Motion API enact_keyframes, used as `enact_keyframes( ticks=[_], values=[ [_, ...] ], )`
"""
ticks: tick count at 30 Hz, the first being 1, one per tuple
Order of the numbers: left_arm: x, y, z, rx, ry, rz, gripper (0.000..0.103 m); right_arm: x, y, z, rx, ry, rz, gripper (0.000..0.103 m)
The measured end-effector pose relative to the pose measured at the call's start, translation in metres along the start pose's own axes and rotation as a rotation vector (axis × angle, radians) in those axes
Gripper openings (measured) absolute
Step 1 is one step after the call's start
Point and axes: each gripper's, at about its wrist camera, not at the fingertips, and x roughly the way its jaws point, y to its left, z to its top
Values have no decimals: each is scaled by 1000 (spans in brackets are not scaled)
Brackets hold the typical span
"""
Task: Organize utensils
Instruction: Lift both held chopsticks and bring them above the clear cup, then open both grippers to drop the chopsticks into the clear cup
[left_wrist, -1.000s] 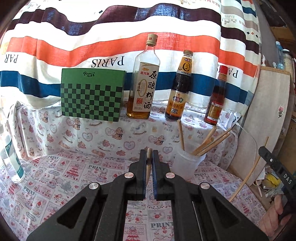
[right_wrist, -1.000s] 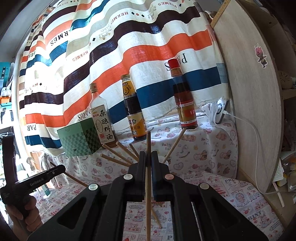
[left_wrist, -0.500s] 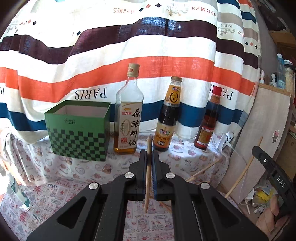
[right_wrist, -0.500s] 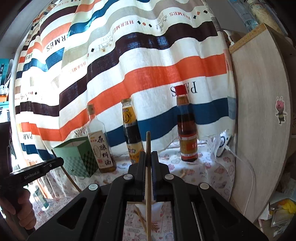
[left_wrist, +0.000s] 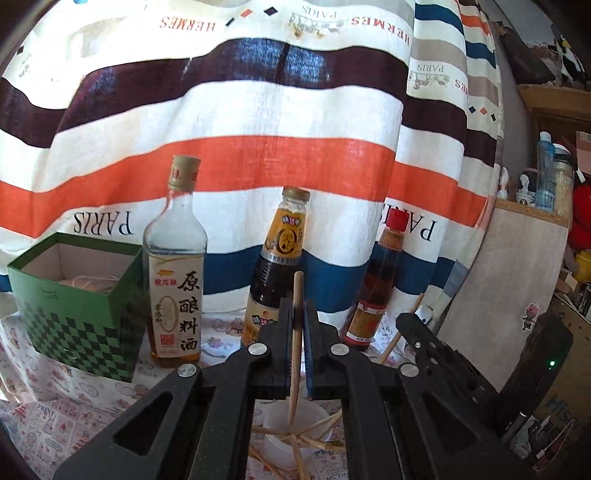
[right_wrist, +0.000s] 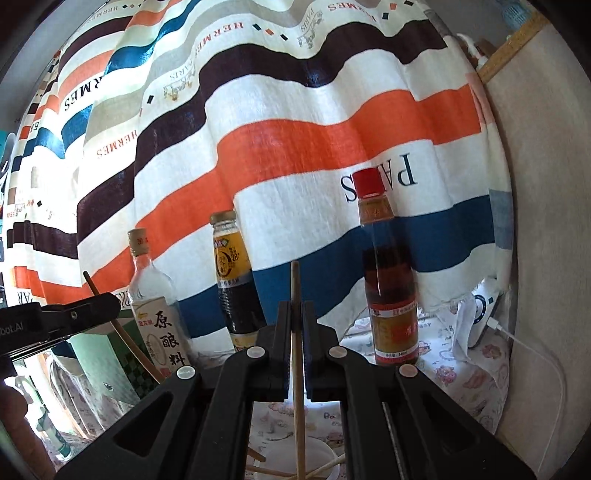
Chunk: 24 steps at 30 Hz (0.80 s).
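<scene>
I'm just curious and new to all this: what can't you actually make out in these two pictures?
- Cup, left view: the gripper body covers most of it.
- Green box contents, left view: its walls hide most of them.
- Chopstick lower end, right view: cut off by the bottom edge.
- Person's hand, right view: cut off at the left edge.

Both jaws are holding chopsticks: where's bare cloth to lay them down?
Bare printed tablecloth lies in front of the green checkered box. Crowded: the back row of three bottles, and around the white cup with loose sticks fanned over it.
</scene>
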Motion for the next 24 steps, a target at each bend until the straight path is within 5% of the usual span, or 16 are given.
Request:
enact_keyframes(
  ticks=[11,18,24],
  values=[
    [39,11,-51,10,167,25,4,3,-15,-28,-2,128,9,6],
    [7,1,-54,63,114,60,5,-26,-11,-29,-22,158,44,6],
    [-47,-3,-38,118,-16,152,43,-60,-6,-11,15,146,97,8]
  ],
)
